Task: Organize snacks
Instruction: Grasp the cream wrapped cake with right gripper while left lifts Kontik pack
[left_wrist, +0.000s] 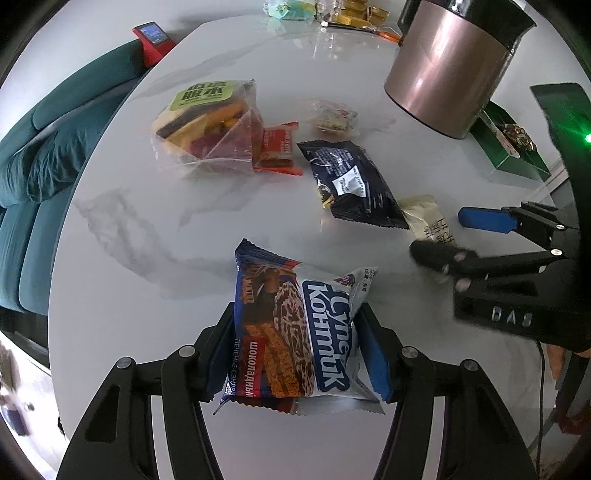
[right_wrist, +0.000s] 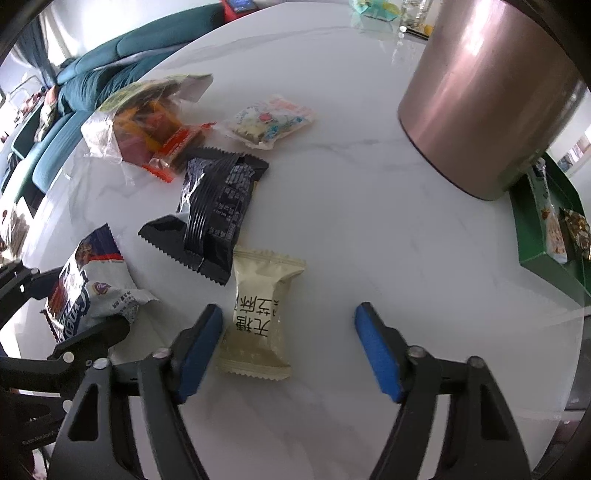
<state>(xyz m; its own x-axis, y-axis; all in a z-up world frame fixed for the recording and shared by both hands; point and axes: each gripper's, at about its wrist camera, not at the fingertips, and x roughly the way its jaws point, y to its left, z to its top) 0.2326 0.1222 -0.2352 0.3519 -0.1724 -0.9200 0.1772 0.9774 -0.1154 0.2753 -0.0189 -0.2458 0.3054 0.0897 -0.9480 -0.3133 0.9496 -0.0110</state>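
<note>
My left gripper (left_wrist: 295, 343) is shut on a blue-and-white cookie pack (left_wrist: 295, 332), its pads pressing both sides just above the white marble table (left_wrist: 147, 295). The right wrist view shows that same pack (right_wrist: 92, 291) at the left. My right gripper (right_wrist: 289, 309) stands open, pointing down over a cream wrapped snack (right_wrist: 262, 314). The left pad is close beside the wrapper and the right pad is well clear of it. Seen in the left wrist view, the right gripper (left_wrist: 441, 234) sits at the right edge. A green tray (right_wrist: 554, 273) at the far right holds a few packets.
A black packet (right_wrist: 210, 210) lies just beyond the cream snack. Farther back are a red wrapper (left_wrist: 277, 147), a clear bag with a green label (left_wrist: 207, 118) and a clear candy packet (left_wrist: 334, 118). A tall copper canister (left_wrist: 450, 70) stands next to the tray. A teal sofa (left_wrist: 55, 147) borders the table's left.
</note>
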